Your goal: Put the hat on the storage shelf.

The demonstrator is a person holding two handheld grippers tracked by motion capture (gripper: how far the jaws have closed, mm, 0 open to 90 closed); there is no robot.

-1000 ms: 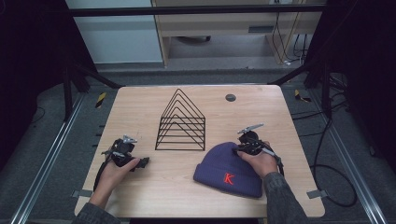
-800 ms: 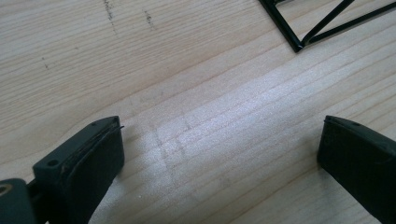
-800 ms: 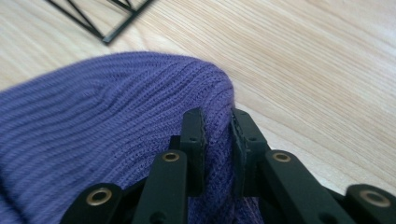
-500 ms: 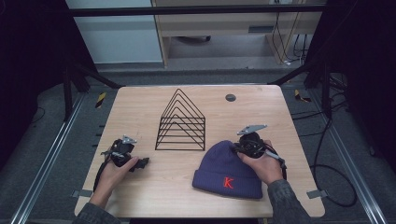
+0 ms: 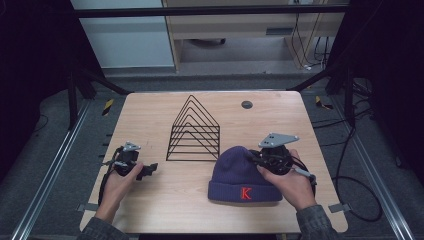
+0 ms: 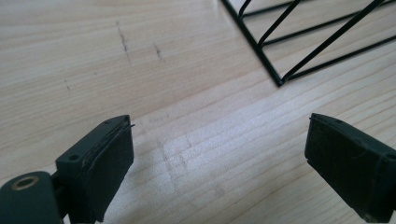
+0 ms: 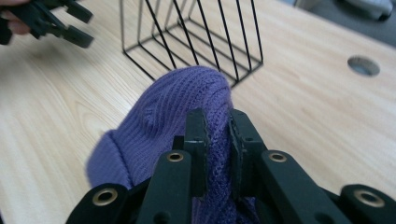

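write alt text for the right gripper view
The right gripper pinches a fold of a purple knit hat between its black jaws above a wooden table. A black wire rack stands behind it.

Overall light: dim room, dark surrounds at 9 and 3 o'clock; the table (image 5: 165,200) is the brightest area in the high view.
Source: overhead, soft and even.
Glare: pale sheen on the wood at 6 o'clock in the left gripper view.
Shadows: faint, short, under the hat (image 5: 240,175) and wire rack (image 5: 195,132).
Focus: right gripper view sharp on the knit, soft toward 1 o'clock; near jaws slightly blurred.
Grain: high view soft, low in detail.
Edge distortion: mild in both gripper views.
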